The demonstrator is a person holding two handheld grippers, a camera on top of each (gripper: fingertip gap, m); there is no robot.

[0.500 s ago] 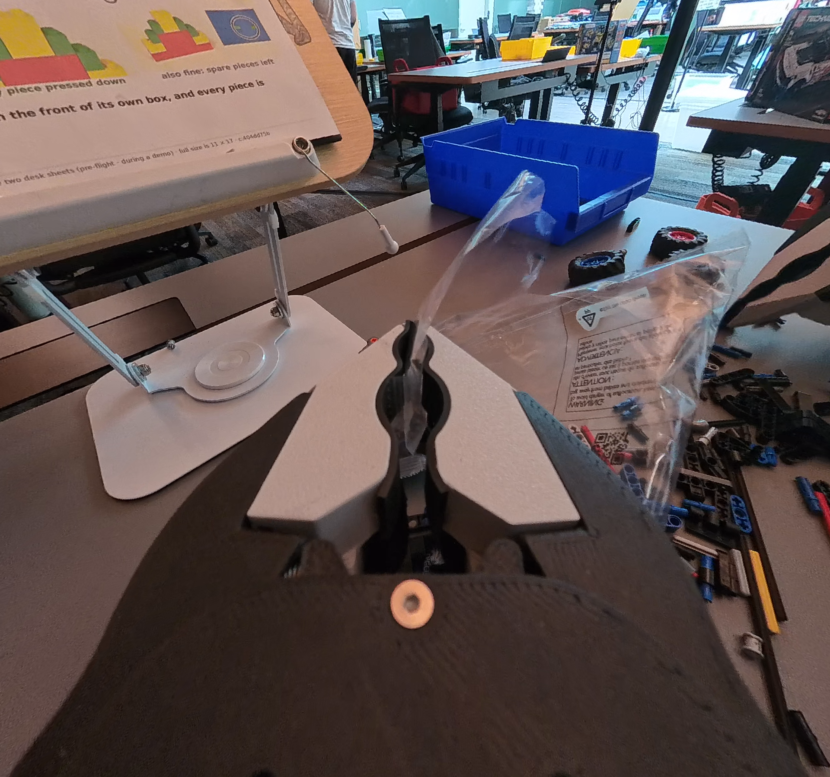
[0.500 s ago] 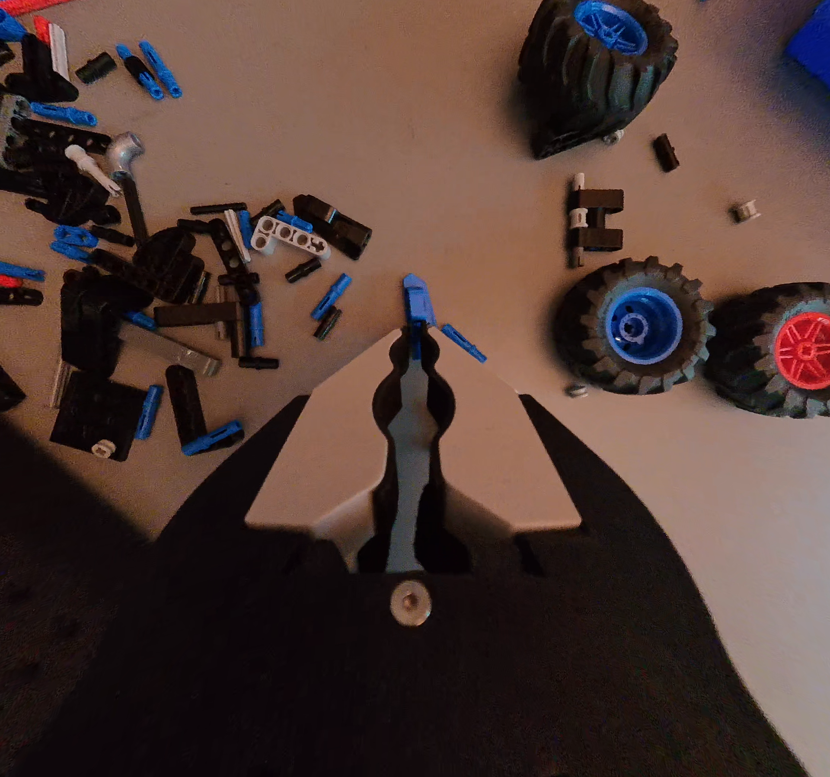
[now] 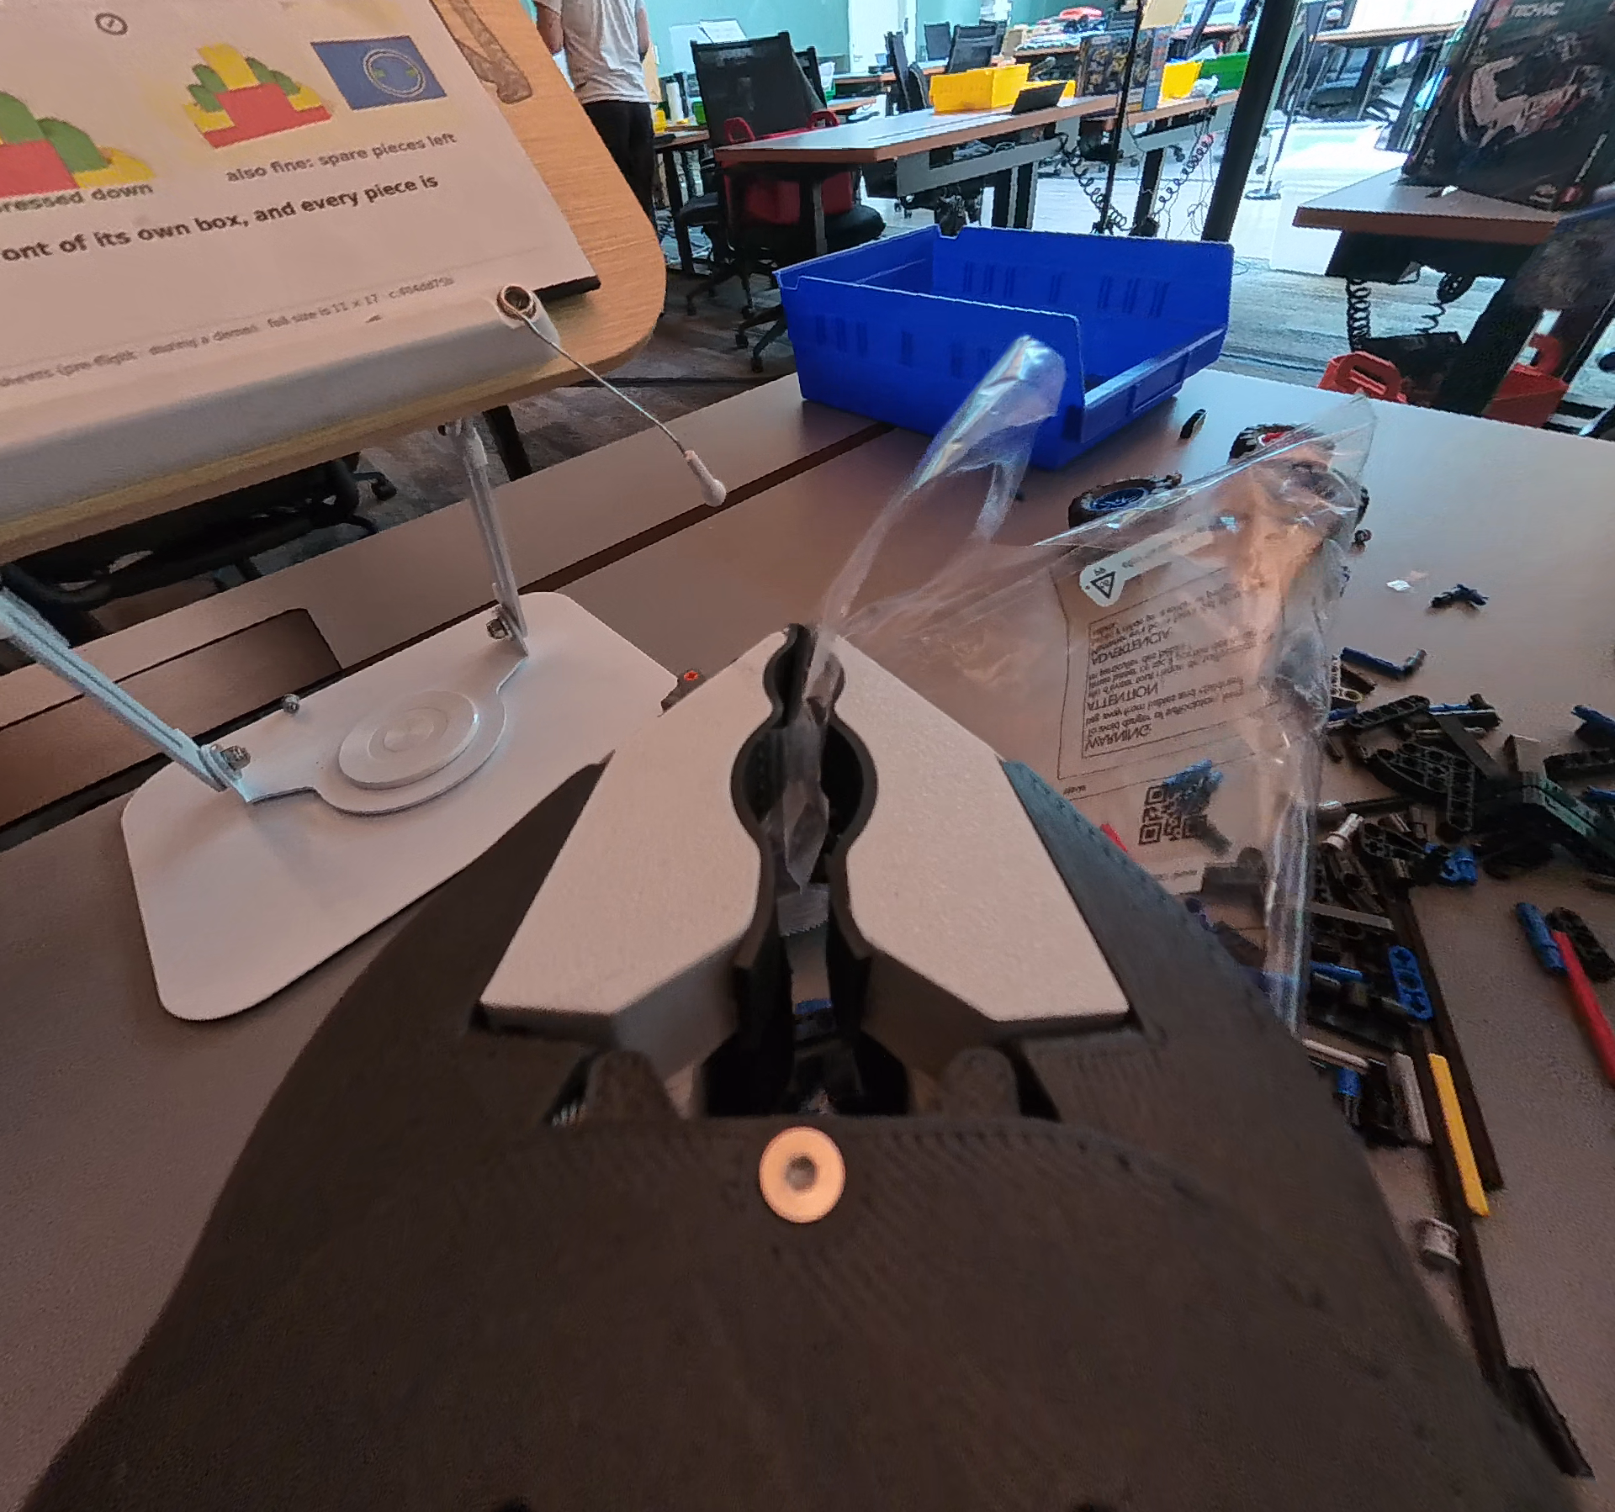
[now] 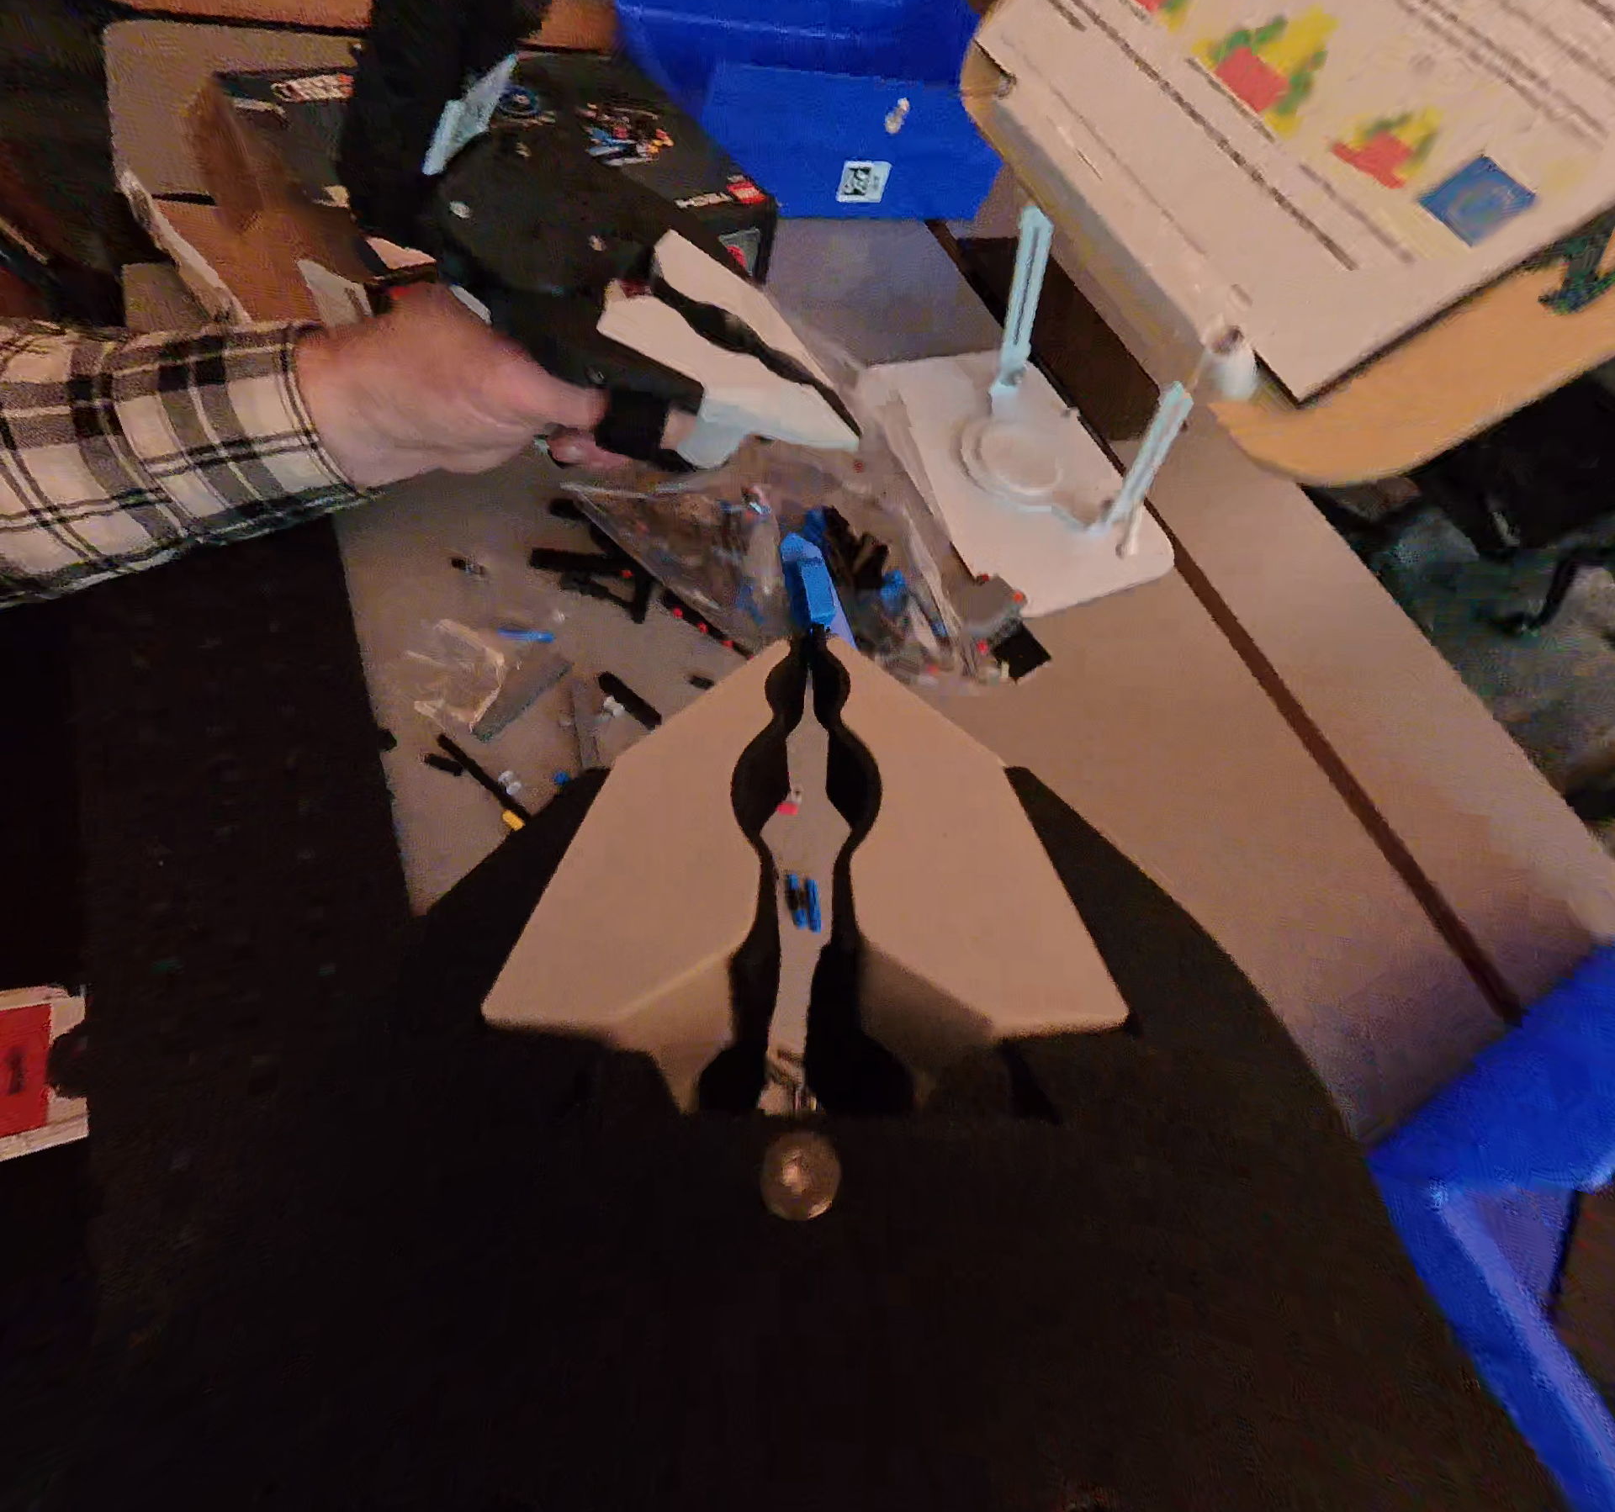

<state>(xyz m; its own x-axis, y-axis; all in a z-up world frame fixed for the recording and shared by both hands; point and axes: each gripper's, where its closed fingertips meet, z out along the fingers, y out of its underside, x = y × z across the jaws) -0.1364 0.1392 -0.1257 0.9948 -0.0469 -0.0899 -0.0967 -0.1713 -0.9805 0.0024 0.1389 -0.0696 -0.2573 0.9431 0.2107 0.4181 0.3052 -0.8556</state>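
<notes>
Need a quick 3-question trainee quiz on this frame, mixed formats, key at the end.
1. True or false: the left gripper is shut on the clear plastic bag.
2. The right gripper pinches: A) a small blue plastic pin B) a red-hubbed wheel C) a yellow rod.
3. Fill in: the white metal stand base lies to the ___ of the left gripper in the left wrist view.

Key: 1 true; 2 A; 3 left.

Left view daylit and sharp; right view dim, blurred, warped edges.
</notes>
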